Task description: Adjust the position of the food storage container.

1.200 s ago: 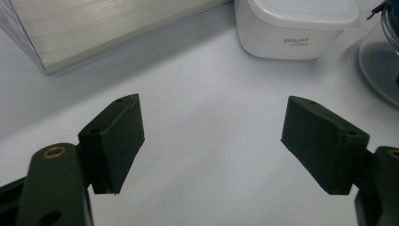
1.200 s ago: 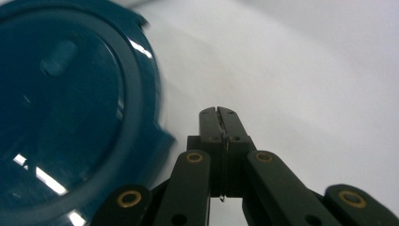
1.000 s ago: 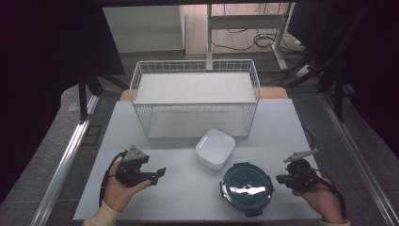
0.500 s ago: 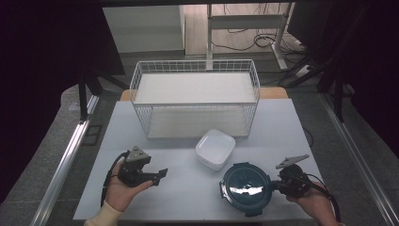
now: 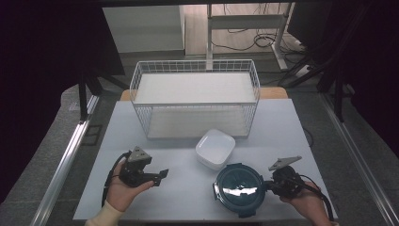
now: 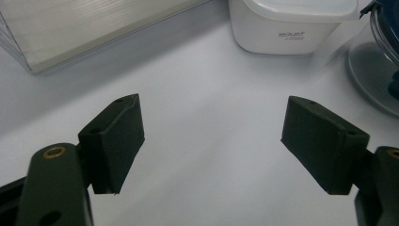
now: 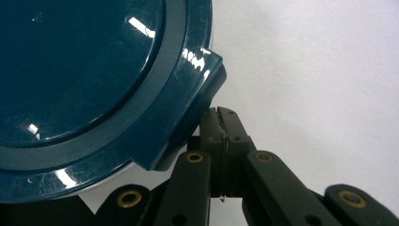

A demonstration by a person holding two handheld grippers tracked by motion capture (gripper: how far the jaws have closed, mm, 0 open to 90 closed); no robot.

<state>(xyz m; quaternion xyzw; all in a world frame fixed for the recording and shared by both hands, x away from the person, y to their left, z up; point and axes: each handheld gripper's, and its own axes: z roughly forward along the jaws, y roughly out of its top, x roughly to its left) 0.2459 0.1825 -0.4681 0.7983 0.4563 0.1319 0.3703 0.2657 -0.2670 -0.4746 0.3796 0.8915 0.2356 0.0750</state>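
A round container with a dark teal lid (image 5: 240, 188) (image 7: 84, 70) stands near the table's front edge, right of centre. My right gripper (image 5: 268, 186) (image 7: 221, 113) is at its right side, jaws shut together, their tips tucked under the lid's latch tab (image 7: 197, 94). A white square lidded container (image 5: 215, 148) (image 6: 287, 19) sits just behind the round one. My left gripper (image 5: 160, 176) (image 6: 211, 141) rests at the front left, open, with bare table between its pads.
A white wire basket (image 5: 195, 66) with a white floor stands at the back of the white table (image 5: 291, 127). Metal rails run along both sides of the table. Dark floor and cables lie beyond it.
My right gripper has moved left and slightly forward, up against the teal-lidded container's latch. The left gripper has barely shifted.
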